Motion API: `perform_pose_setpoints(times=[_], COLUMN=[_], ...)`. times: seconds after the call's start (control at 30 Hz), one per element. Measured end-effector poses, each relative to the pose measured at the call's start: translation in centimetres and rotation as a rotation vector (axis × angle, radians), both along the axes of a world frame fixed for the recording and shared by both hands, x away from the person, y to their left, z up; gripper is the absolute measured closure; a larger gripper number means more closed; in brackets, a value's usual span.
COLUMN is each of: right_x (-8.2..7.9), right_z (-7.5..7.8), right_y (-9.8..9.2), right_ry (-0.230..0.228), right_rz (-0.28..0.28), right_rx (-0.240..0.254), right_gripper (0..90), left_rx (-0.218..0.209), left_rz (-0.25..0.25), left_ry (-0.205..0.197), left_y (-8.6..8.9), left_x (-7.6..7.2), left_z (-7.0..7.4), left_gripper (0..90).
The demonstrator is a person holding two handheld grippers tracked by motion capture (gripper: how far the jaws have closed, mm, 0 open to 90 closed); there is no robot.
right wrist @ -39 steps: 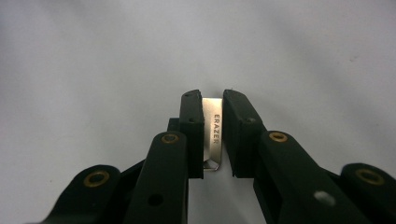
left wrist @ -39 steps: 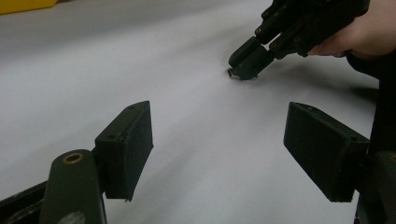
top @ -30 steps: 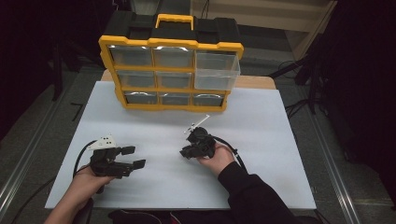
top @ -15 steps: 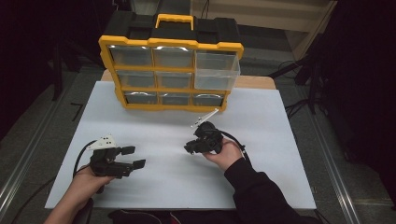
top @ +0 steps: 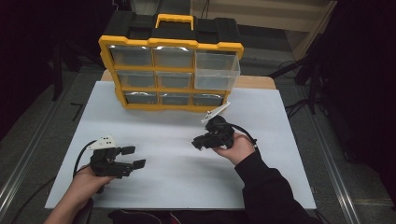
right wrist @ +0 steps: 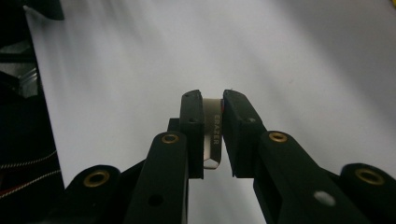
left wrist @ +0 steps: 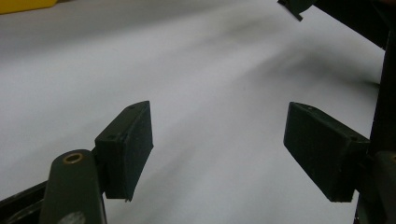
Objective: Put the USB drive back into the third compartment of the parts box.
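Observation:
Low on the left of the white mat (top: 177,172), my left gripper (top: 134,157) rests in a hand, open, with nothing between its jaws. In the left gripper view the left gripper (left wrist: 217,144) has bare white mat between its pads. Right of centre, my right gripper (top: 198,142) is held just above the mat with its jaws pointing left. The right gripper (right wrist: 212,100) is shut on a small eraser (right wrist: 215,135) in a pale sleeve printed "ERASER".
A yellow-framed drawer organizer (top: 170,44) stands at the far edge of the mat. Its top right clear drawer (top: 217,70) is pulled out. A part of the right gripper (left wrist: 294,7) shows at the top of the left gripper view. Dark floor surrounds the table.
The right hand has shifted a little to the right and toward the organizer, still holding the eraser. The left gripper has stayed put.

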State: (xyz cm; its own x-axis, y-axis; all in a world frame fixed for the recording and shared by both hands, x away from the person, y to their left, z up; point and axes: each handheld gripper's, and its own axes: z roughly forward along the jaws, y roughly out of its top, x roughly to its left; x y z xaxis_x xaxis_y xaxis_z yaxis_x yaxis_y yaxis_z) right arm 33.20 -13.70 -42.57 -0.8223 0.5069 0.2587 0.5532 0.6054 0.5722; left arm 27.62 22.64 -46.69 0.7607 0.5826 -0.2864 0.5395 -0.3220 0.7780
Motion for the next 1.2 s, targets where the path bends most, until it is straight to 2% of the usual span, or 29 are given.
perform_pose_setpoints(times=[0.1, 0.3, 0.6, 0.7, 0.83, 1.2], right_x=[0.2, 0.5, 1.1, 1.3, 1.4, 1.8], right_z=[0.8, 2.3, 4.2, 4.9, 5.7, 8.0], right_y=[-0.3, -0.4, -0.5, -0.8, -1.0, -1.5], right_ry=[-0.005, -0.008, -0.006, -0.02, -0.023, -0.036], right_rz=[0.037, 0.15, 0.204, 0.231, 0.242, 0.275], right_rx=[0.002, -0.013, -0.029, -0.01, -0.032, -0.032], right_gripper=[76.0, 76.0, 76.1, 76.0, 76.1, 76.1], left_rx=[-0.001, -0.007, -0.004, -0.005, -0.002, -0.003], left_rz=[0.006, 0.012, 0.011, 0.008, 0.007, 0.006], left_ry=[0.001, -0.001, 0.001, 0.0, 0.0, 0.0], left_y=[0.0, 0.1, 0.1, 0.1, 0.1, 0.0], left_x=[0.0, 0.0, 0.0, 0.0, 0.0, 0.0], left_z=[0.0, 0.0, 0.0, -0.1, 0.0, -0.1], left_gripper=[25.2, 25.2, 25.2, 25.2, 25.2, 25.2])
